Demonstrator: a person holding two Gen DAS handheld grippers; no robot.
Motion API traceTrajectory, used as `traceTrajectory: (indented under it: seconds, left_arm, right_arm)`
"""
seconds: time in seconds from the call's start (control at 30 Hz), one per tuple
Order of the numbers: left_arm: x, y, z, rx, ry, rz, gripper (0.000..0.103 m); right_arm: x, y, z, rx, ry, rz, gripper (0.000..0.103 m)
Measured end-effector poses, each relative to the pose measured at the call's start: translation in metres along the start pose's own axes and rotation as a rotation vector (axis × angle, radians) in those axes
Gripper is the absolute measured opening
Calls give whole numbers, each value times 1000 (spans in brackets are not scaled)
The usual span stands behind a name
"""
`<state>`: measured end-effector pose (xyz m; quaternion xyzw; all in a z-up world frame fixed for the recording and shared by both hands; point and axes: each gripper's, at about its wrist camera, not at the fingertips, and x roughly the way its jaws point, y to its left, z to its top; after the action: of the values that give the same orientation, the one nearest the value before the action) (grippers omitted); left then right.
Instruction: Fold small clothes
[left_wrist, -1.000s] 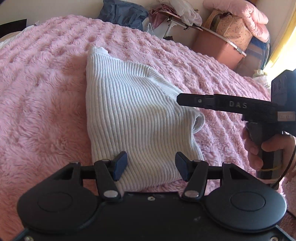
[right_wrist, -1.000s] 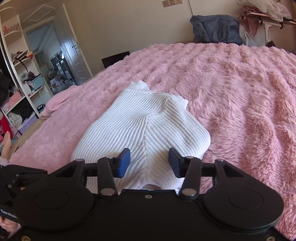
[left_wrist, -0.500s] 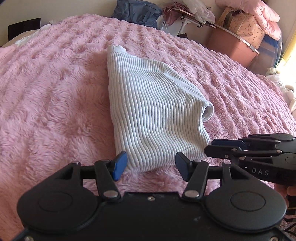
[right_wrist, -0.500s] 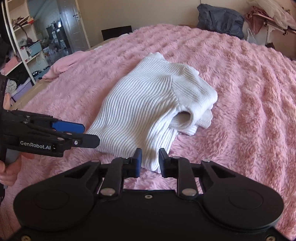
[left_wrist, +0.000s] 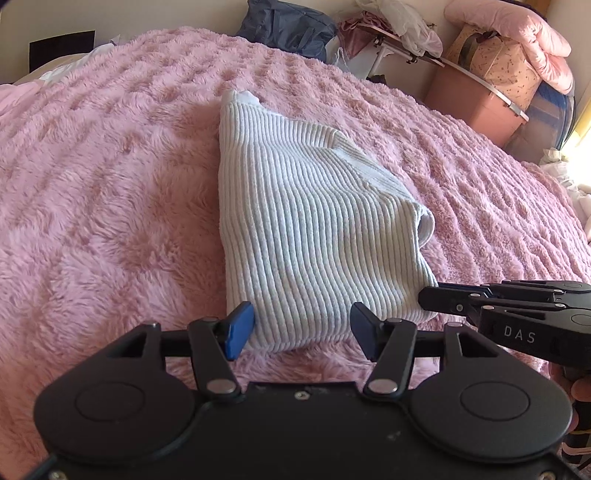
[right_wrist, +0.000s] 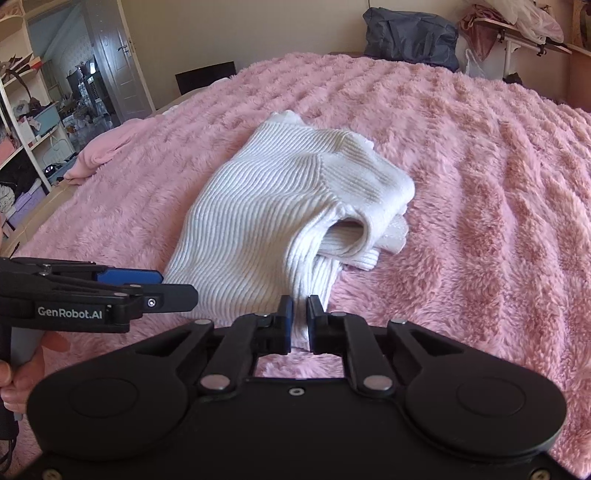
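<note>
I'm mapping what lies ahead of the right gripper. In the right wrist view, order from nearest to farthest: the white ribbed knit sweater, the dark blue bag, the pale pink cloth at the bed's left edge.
1. White ribbed knit sweater: between the right gripper's pads.
2. Pale pink cloth: left edge, mid-distance.
3. Dark blue bag: beyond the bed, by the wall.

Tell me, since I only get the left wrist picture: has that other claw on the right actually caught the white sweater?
Observer: Yes. The right claw has just been closing, and its pads now pinch the white sweater at its near hem.
Operator: Is anything tucked underneath?
Observer: More ribbed fabric lies folded beneath an opening on its right side.
Operator: What's off to the left?
Observer: An open doorway and cluttered shelves.
</note>
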<state>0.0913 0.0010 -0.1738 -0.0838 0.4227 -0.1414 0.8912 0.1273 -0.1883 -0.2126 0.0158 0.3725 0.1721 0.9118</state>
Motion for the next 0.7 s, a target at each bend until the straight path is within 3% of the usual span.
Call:
traceTrajectory:
  seconds: [0.13,0.23,0.33,0.43,0.57,0.7]
  left_arm:
    - [15,0,0,5,25,16,61]
    - [4,0,4,-18,12,6,61]
    - [-20,-2,11,-41,0,3,61]
    - [-50,-8,17,-50,0,43,61]
    - [-84,-19,18,-47,12,130,61]
    - [-107,-25,14,-54,22,212,61]
  right_arm:
    - [22,-10,-12,33,36,-18,8]
    - [19,-7,-11,33,29,-15,9]
    - [2,-2,-6,35,13,-3,23]
    - [-23,13,2,19,6,-31,29]
    - [-57,41,9,0,-6,-100,52]
    - [-76,59,9,8,-13,-148,52]
